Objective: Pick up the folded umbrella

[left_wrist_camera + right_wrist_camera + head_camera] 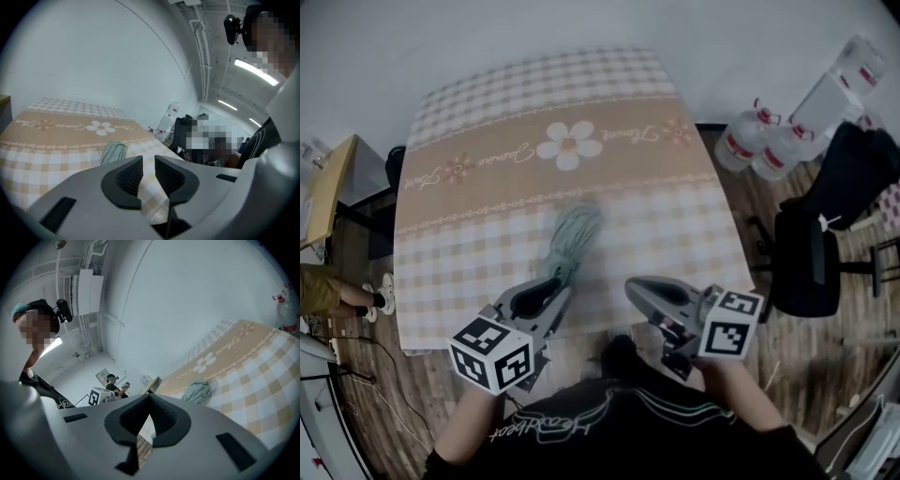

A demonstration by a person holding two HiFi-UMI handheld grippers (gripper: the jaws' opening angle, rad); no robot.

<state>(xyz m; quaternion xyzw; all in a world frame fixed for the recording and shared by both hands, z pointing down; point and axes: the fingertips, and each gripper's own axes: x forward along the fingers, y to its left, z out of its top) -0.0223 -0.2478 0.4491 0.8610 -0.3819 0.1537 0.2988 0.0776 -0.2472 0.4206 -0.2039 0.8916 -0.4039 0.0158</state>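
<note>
The folded umbrella, pale green, lies on the checked tablecloth of the table, near its front middle. My left gripper hovers at the table's near edge, just short of the umbrella's near end. Its jaws stand a narrow gap apart with nothing between them. My right gripper is beside it to the right, also short of the umbrella, jaws shut and empty. In the left gripper view the umbrella lies ahead and left of the left gripper. In the right gripper view the umbrella lies ahead and right of the right gripper.
Large water bottles stand on the floor past the table's right corner. A black office chair is at the right. A wooden desk and a person's leg are at the left. Another person stands far off.
</note>
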